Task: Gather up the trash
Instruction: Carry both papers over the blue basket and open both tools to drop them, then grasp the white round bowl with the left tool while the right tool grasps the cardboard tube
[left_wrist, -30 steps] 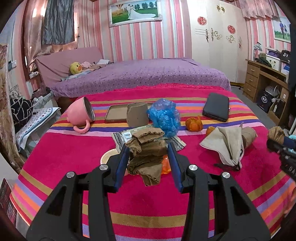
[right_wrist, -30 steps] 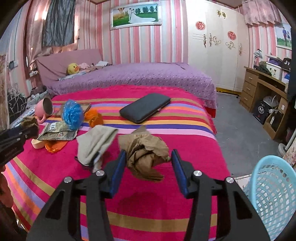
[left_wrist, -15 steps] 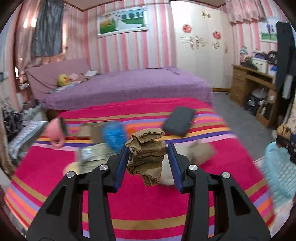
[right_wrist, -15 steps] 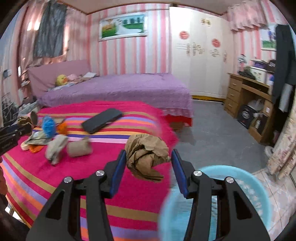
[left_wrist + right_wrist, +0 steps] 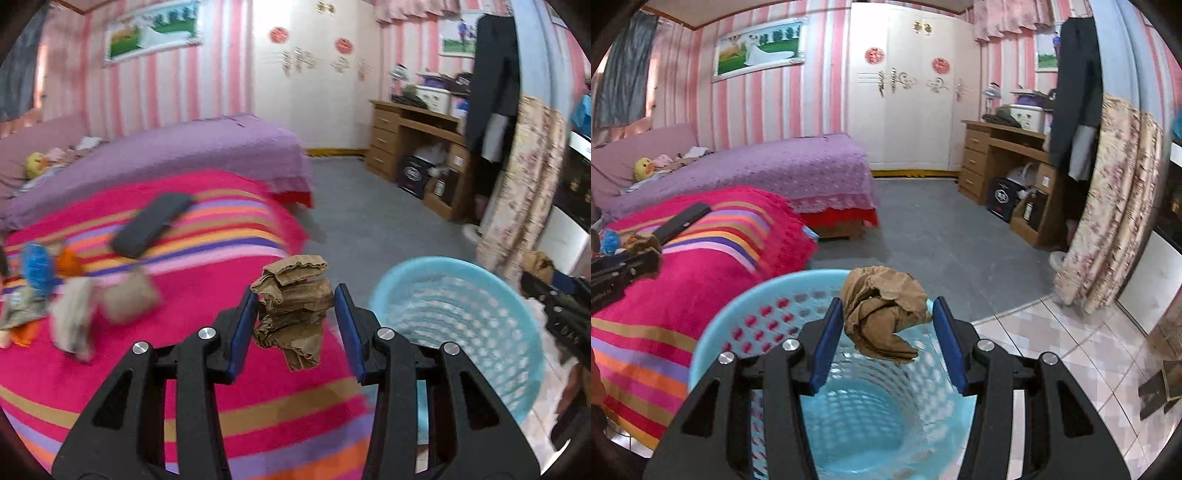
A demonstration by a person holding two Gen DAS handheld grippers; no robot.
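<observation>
Partly blurred striped blanket (image 5: 110,369), clutter indistinct.

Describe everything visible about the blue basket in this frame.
The blue basket is a light blue, plastic-looking round bin with a smooth rim and lattice-perforated walls, standing upright and open-topped on the floor beside the striped bed. A few small scraps seem to lie at its bottom. The right gripper holds crumpled brown paper over its mouth, apparently without touching it.
</observation>
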